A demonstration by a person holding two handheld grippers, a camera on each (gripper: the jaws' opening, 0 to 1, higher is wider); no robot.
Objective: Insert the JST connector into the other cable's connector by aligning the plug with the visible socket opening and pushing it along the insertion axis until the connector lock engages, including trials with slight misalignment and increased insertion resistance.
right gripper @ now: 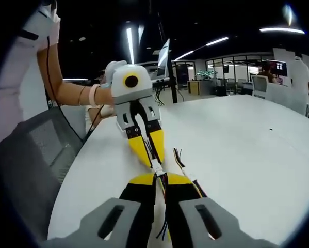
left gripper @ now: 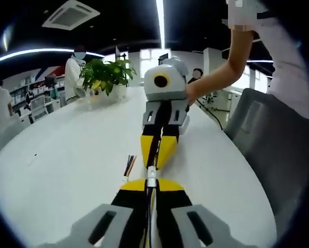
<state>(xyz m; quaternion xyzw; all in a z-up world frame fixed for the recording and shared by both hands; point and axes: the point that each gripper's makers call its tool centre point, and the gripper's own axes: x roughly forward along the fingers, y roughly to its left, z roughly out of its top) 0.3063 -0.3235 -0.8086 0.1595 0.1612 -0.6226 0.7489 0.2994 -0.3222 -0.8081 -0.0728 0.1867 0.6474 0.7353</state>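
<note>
Over the white table (left gripper: 66,170) the two grippers meet tip to tip. The left gripper (left gripper: 151,182) is clenched on a small white JST connector (left gripper: 151,176), and the right gripper (right gripper: 159,174) opposite is clenched on its mate. The left gripper view adds a potted plant (left gripper: 107,76) at the far end and loose coloured wire ends (left gripper: 129,165) lying left of the joint. The right gripper view shows wires (right gripper: 163,227) trailing between its jaws and a grey chair (right gripper: 33,165) at left.

Our grippers (left gripper: 155,168) (right gripper: 157,168) have grey bodies and yellow-and-black fingers (left gripper: 167,147); we wear a pale short sleeve (left gripper: 242,15).
</note>
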